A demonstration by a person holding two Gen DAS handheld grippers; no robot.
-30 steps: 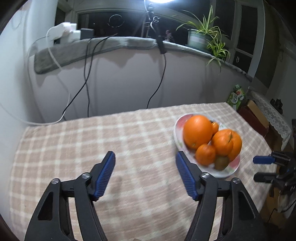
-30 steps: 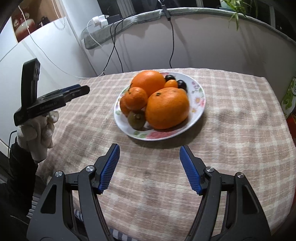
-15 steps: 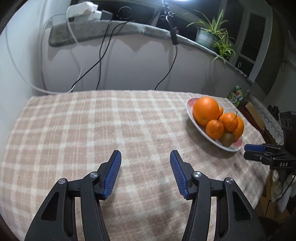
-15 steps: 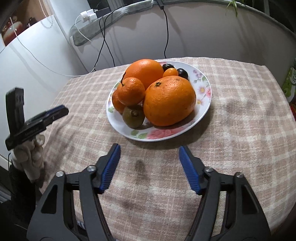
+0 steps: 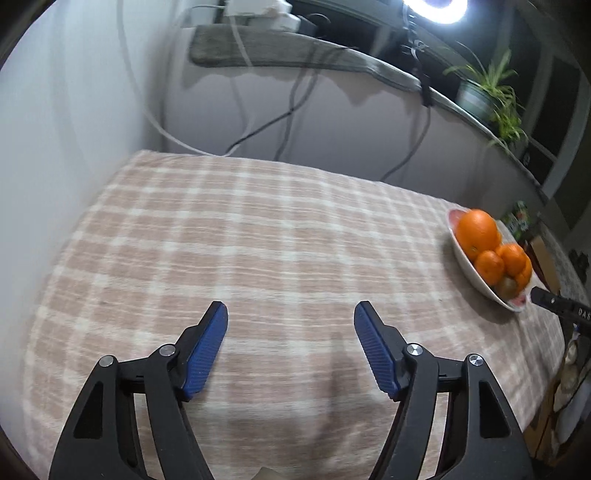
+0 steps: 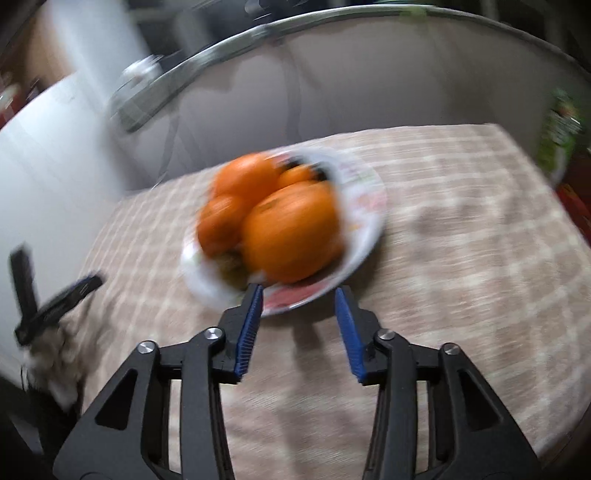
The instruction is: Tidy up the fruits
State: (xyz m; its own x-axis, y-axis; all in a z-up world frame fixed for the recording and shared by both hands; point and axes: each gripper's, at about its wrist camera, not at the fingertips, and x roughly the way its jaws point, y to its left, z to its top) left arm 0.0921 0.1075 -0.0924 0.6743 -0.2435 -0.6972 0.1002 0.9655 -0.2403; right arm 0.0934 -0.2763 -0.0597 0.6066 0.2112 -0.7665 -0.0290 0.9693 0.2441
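A checked cloth (image 5: 258, 240) covered the desk, cables (image 5: 291, 110) trailing down the wall behind. The fruit plate (image 6: 365, 229) sat just ahead of the right hand-held gripper (image 6: 299, 295), jaws apart and empty. The left hand-held gripper (image 5: 291, 314) gaped over bare cloth.

Left wrist view: ring light (image 5: 435, 9) at top edge blows out to white glare, the main light source. The rest of the room is dim, windows dark. Mild blur on the tablecloth (image 5: 258, 236); cables (image 5: 288, 110) smear on the wall. Right wrist view: heavy motion blur, the oranges (image 6: 291, 236) and plate (image 6: 364, 221) streak, only the jaws are sharp. They cast soft shadows on the cloth below. Strong fisheye bend and black vignette at all corners.
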